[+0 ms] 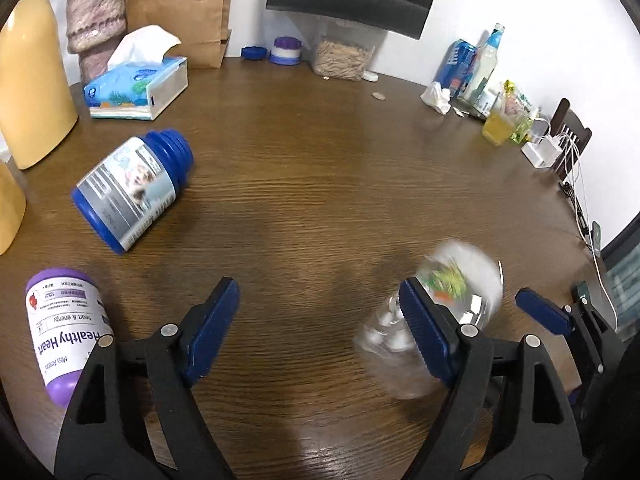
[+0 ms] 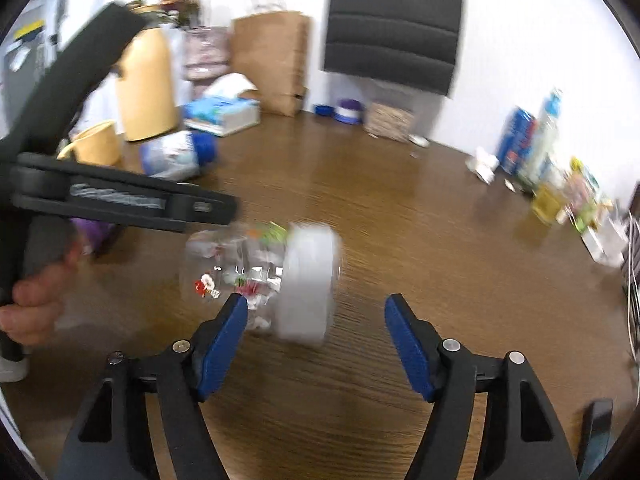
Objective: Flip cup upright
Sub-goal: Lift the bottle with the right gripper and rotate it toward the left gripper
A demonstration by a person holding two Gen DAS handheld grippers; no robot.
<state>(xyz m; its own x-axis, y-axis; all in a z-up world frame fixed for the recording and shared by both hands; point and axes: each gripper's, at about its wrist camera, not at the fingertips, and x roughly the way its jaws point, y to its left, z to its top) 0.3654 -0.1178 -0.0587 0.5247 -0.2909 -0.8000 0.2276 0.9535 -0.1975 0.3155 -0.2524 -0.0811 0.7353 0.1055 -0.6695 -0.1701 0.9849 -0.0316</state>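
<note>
Clear plastic cup with white lid (image 2: 264, 280) lies on its side on the brown wooden tabletop (image 2: 400, 220), long axis roughly left-right, lid rightward. Right claw (image 2: 314, 344) wide open, cup just ahead, lower centre-left. Left claw (image 1: 320, 328) also wide; cup (image 1: 436, 312) beside its right finger, contact unclear through blur.

Clear white-lidded cup (image 2: 264, 276) on its side

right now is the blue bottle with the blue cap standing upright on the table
No, the blue bottle lies on its side on the wooden table, cap pointing toward the tissue box.
</note>
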